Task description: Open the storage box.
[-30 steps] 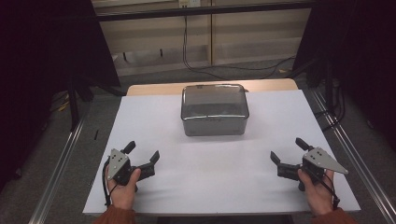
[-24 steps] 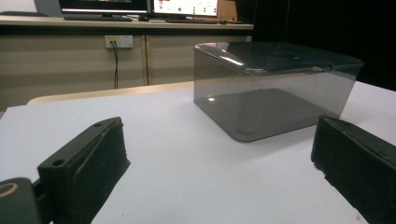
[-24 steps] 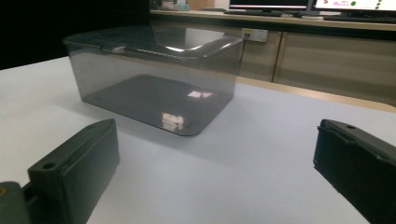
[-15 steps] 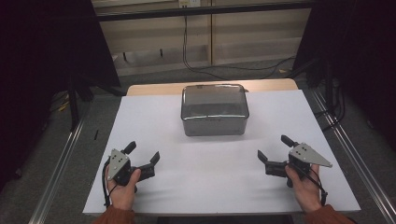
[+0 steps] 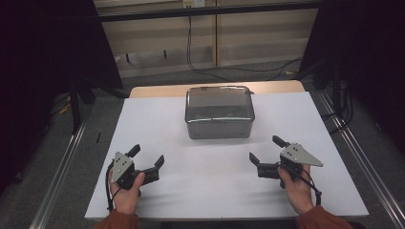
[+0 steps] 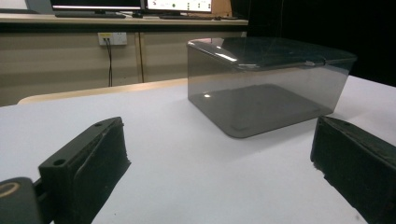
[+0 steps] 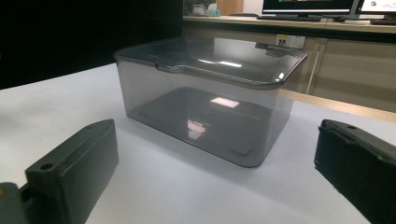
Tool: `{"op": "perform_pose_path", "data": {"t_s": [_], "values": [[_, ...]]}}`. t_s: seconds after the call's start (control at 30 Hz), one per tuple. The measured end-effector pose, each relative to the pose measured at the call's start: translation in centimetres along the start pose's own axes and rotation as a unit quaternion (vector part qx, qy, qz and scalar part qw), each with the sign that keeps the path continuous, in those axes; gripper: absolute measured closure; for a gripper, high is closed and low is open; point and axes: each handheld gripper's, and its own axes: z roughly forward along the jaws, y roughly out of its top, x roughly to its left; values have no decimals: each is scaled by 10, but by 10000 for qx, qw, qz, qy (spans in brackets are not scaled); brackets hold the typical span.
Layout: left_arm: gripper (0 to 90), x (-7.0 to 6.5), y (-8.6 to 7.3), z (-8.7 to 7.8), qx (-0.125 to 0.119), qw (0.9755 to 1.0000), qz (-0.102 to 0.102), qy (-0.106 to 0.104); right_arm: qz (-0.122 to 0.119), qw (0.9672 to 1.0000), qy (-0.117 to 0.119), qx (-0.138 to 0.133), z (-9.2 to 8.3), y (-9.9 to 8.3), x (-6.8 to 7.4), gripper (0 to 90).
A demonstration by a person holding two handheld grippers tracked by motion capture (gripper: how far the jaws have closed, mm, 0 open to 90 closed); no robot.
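Item 1: lidded box (image 5: 218,112), smoky translucent plastic, rectangular with rounded corners, lid seated on top. It stands upright on the white tabletop (image 5: 200,167), ahead of both grippers and well apart from each. From the left gripper (image 5: 147,158) it lies forward and to the right; in the left gripper view the lidded box (image 6: 268,84) sits beyond the jaws, nearer the right-hand jaw. From the right gripper (image 5: 267,150) it lies forward and to the left; in the right gripper view the lidded box (image 7: 210,95) sits between the lines of the two jaws, slightly toward the left-hand one, with bare tabletop (image 7: 163,186) in between. Nothing can be made out inside the box.

Item 2: left gripper, held in the person's left hand (image 5: 126,191), low over the near left part of the tabletop. Jaws spread wide, nothing between them, pointed toward the box.

Item 3: right gripper, held in the person's right hand (image 5: 296,188), low over the near right part of the tabletop, grey plate on top. Jaws spread wide, nothing between them, angled left and toward the box.

Item 4: tabletop, white sheet, wooden edge visible just behind the box.
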Motion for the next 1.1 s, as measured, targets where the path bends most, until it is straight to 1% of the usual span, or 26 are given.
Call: {"op": "perform_pose_path", "data": {"t_s": [0.1,0.17,0.23,0.3,0.33,0.37,0.47,0.53,0.57,0.7,0.73,0.83,0.87,0.97,1.0,1.1], "values": [[35,0,1,2,-30,10000,7,20,-39,10000,14,-11,4,1,2,0],[35,-1,0,3,-32,10000,-16,18,-96,9999,-26,-16,6,3,3,0],[35,0,1,3,-19,10000,-10,21,-116,9999,15,-54,9,5,3,0],[35,0,1,2,-80,10000,-34,46,-129,9999,33,-89,11,7,3,0],[35,0,1,2,-85,10000,-29,23,-106,9999,111,-80,13,9,3,0],[35,0,1,2,-114,9999,-39,34,-119,9998,136,-69,16,10,3,0],[36,0,0,3,-106,9999,-29,-19,-158,9997,155,-61,23,13,4,0],[35,0,1,2,-130,9999,-29,-10,-158,9997,175,-78,28,15,4,0],[35,0,1,2,-126,9999,-27,-11,-167,9997,148,-81,30,16,5,0],[35,1,1,2,-122,9999,-13,-14,-160,9996,186,-121,34,20,6,0],[35,1,2,2,-125,9999,-60,-20,-220,9994,198,-168,37,24,5,0],[35,1,1,3,-83,10000,-43,-28,-211,9993,214,-212,42,32,5,0],[35,1,1,3,-75,10000,-24,-27,-236,9992,212,-240,43,33,5,0],[36,1,1,3,-78,10000,-36,-24,-456,9985,205,-225,49,36,7,0],[35,1,1,3,-71,10000,-25,-23,-476,9983,244,-215,51,37,8,0],[35,1,1,4,-72,10000,-27,-25,-650,9972,331,-169,57,38,13,3]]}}
